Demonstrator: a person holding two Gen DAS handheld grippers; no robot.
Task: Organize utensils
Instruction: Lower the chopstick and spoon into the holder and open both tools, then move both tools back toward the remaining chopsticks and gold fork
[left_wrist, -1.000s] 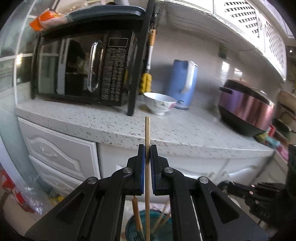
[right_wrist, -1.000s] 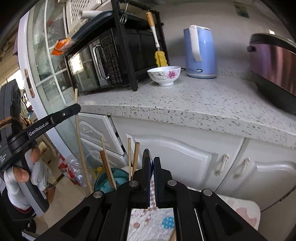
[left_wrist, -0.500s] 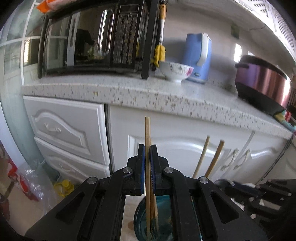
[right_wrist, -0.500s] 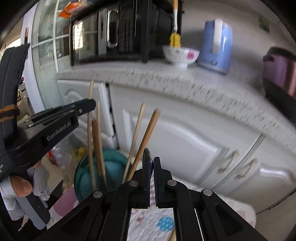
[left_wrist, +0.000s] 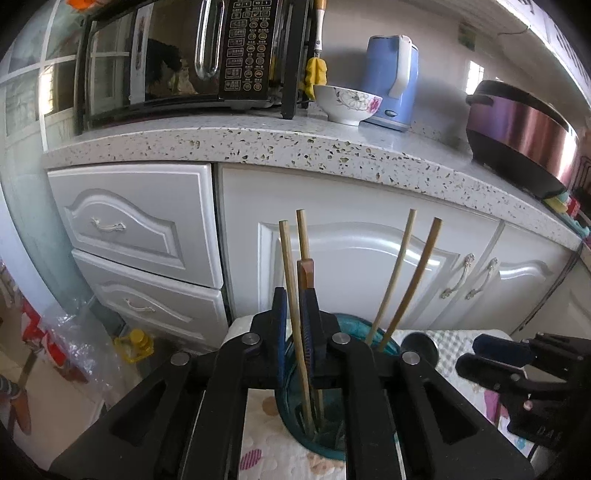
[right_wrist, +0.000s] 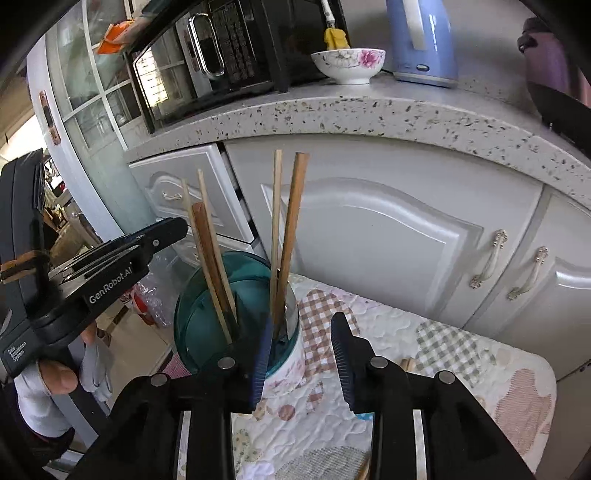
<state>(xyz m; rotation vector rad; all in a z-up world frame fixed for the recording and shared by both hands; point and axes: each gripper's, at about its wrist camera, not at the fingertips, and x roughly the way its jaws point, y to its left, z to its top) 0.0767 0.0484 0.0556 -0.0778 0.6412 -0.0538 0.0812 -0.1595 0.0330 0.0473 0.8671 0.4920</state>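
A teal utensil holder (right_wrist: 201, 332) stands on a quilted patterned cloth (right_wrist: 443, 350) and holds several wooden chopsticks (right_wrist: 286, 229). My left gripper (left_wrist: 294, 314) hovers over the holder (left_wrist: 391, 341). Its jaws are opening around a light chopstick (left_wrist: 288, 266) that stands inside the holder, and the pads no longer press on it. My right gripper (right_wrist: 301, 350) is just in front of the holder, jaws opening, with nothing between them. Each gripper shows in the other's view: the left (right_wrist: 171, 230) and the right (left_wrist: 480, 354). A dark rounded piece (left_wrist: 417, 345) sits at the holder's right rim.
White cabinet doors (left_wrist: 351, 266) and drawers (left_wrist: 129, 229) rise right behind the holder, under a speckled counter (left_wrist: 258, 140). On it are a microwave (left_wrist: 192, 55), a floral bowl (left_wrist: 347, 103), a blue kettle (left_wrist: 391, 81) and a purple cooker (left_wrist: 524, 136). A gloved hand (right_wrist: 55, 373) holds the left gripper.
Both grippers came down to the holder. The left's chopstick went down into it and the jaws parted. The right jaws, shut before on a thin dark thing, now stand apart and empty.
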